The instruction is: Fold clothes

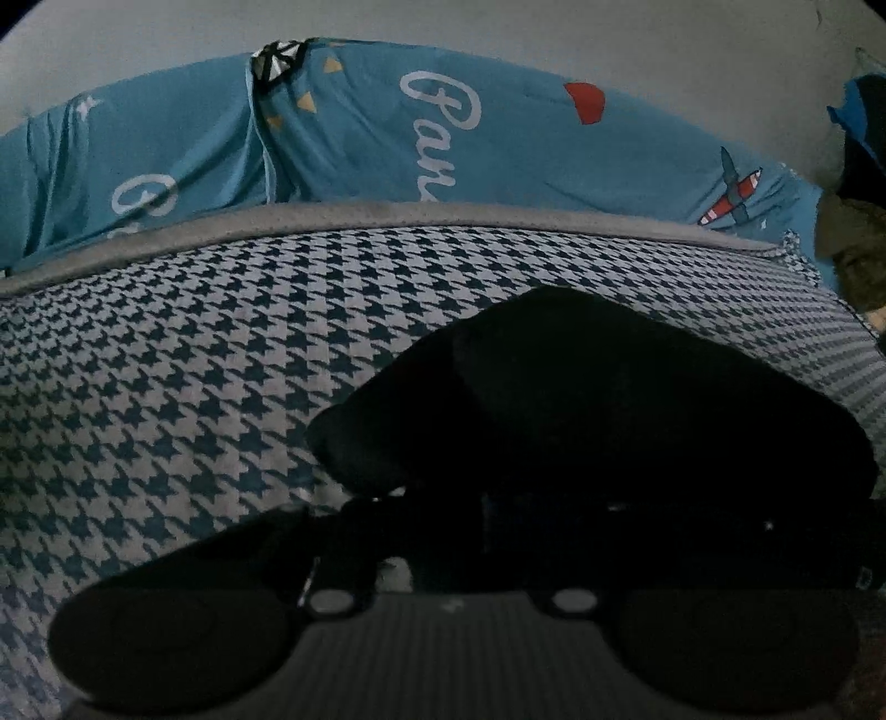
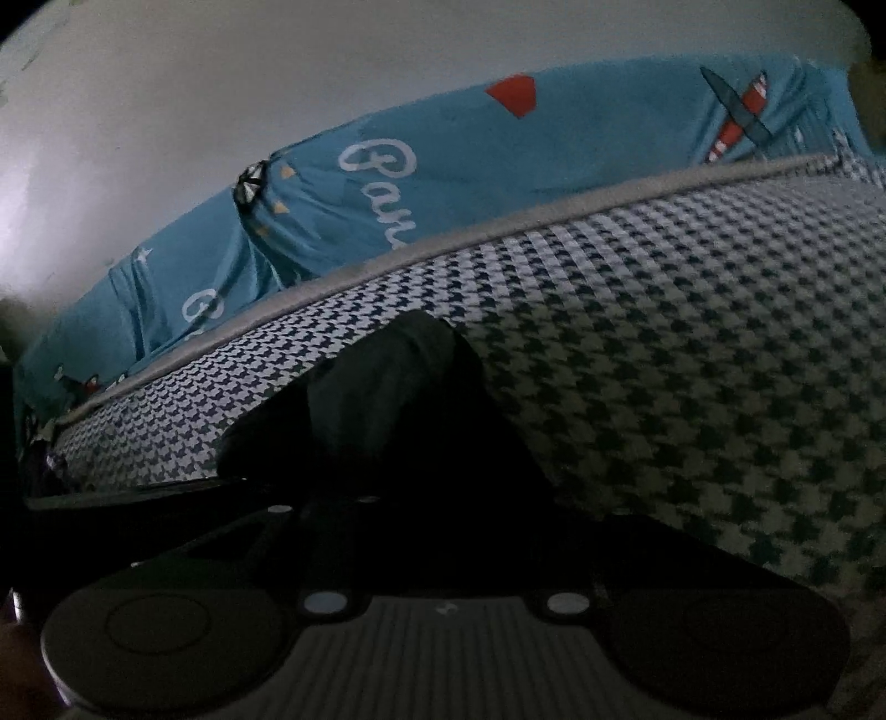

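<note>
Grippers come first: the left gripper (image 1: 531,410) and the right gripper (image 2: 387,421) are dark and low, pressed close to the houndstooth cloth (image 1: 166,354), and I cannot tell how wide their fingers are or if they hold it. That checked cloth with its grey edge (image 1: 387,213) lies spread over the blue printed bedsheet (image 1: 360,138) below the pale wall (image 1: 498,27). For a neat fold, I think both should hold near the corners and move evenly together.

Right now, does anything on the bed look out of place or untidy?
The blue printed sheet is bunched into creases near its left end. The dark garment on the houndstooth blanket lies in a rumpled heap, not flat.
</note>
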A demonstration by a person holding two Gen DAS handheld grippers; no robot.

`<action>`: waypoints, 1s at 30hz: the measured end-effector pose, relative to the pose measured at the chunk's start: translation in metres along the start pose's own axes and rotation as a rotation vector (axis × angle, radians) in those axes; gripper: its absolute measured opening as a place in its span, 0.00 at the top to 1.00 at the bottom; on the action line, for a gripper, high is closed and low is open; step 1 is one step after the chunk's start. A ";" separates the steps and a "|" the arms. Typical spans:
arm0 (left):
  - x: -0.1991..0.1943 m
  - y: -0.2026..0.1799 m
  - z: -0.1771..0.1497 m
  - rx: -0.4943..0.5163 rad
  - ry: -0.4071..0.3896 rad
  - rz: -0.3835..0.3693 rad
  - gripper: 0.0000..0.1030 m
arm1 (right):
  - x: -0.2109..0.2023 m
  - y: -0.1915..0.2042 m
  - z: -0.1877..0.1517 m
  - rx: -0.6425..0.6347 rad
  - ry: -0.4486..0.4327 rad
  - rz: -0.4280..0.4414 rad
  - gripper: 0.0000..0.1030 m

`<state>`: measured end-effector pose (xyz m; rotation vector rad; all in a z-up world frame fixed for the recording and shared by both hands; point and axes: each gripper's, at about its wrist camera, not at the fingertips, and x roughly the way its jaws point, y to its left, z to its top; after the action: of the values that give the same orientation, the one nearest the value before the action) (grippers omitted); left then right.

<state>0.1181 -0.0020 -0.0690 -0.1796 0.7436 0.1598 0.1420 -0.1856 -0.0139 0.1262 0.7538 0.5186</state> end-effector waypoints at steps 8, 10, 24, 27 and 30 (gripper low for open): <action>-0.014 -0.008 -0.001 0.022 -0.038 0.046 0.86 | -0.012 0.002 0.004 -0.051 -0.042 0.012 0.78; -0.018 -0.013 0.000 0.045 -0.054 0.061 0.86 | -0.015 0.003 0.005 -0.063 -0.052 0.016 0.78; -0.055 -0.051 0.017 0.105 -0.154 0.137 0.86 | -0.047 -0.001 0.012 -0.118 -0.160 0.038 0.78; -0.064 -0.058 0.022 0.109 -0.169 0.153 0.86 | -0.055 0.000 0.015 -0.130 -0.190 0.045 0.78; -0.072 -0.065 0.025 0.115 -0.182 0.170 0.86 | -0.063 0.001 0.018 -0.145 -0.218 0.054 0.78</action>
<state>0.0956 -0.0655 0.0050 0.0084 0.5842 0.2905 0.1152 -0.2144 0.0383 0.0667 0.4990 0.5981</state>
